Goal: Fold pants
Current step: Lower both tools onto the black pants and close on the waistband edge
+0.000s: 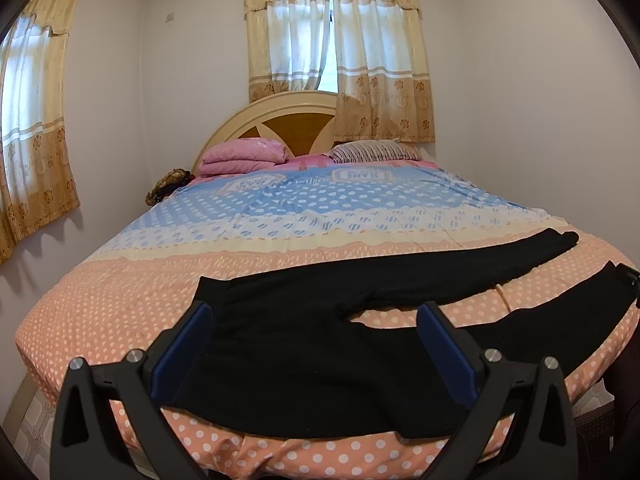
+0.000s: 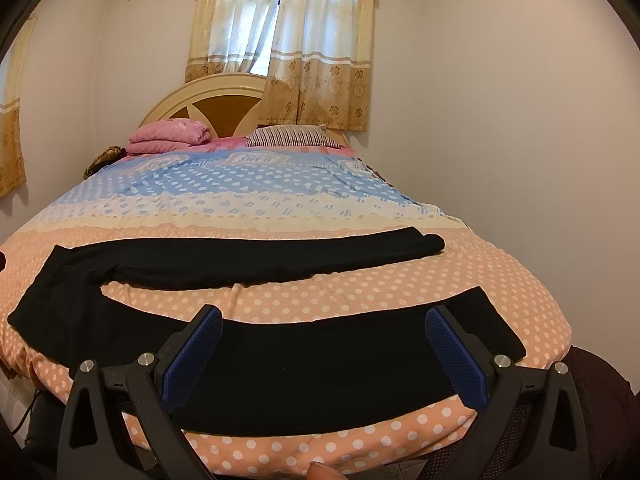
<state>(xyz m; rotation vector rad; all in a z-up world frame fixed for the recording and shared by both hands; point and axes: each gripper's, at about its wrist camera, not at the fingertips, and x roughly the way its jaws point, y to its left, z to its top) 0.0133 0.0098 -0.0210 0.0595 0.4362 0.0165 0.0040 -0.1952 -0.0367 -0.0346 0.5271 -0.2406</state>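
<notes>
You are at the very start: the black pants (image 1: pixel 320 344) lie unfolded across the foot of the bed (image 1: pixel 120 280), filling the lower half of both frames, waist toward the left, both legs splayed apart and running to the right. Your left gripper (image 1: pixel 314 326) hangs wide open over the waist end, holding nothing. Your right gripper (image 2: pixel 322 334) is equally wide open and empty, above the near leg close to its cuff.

The next move, as I judge it, is to bring one leg over the other: pinch the near leg at waist and cuff together, and lift evenly so the soft cloth does not bunch.

The bedspread carries label-like patches near the pillows (image 2: pixel 288 136), but their writing is too blurred to read.
</notes>
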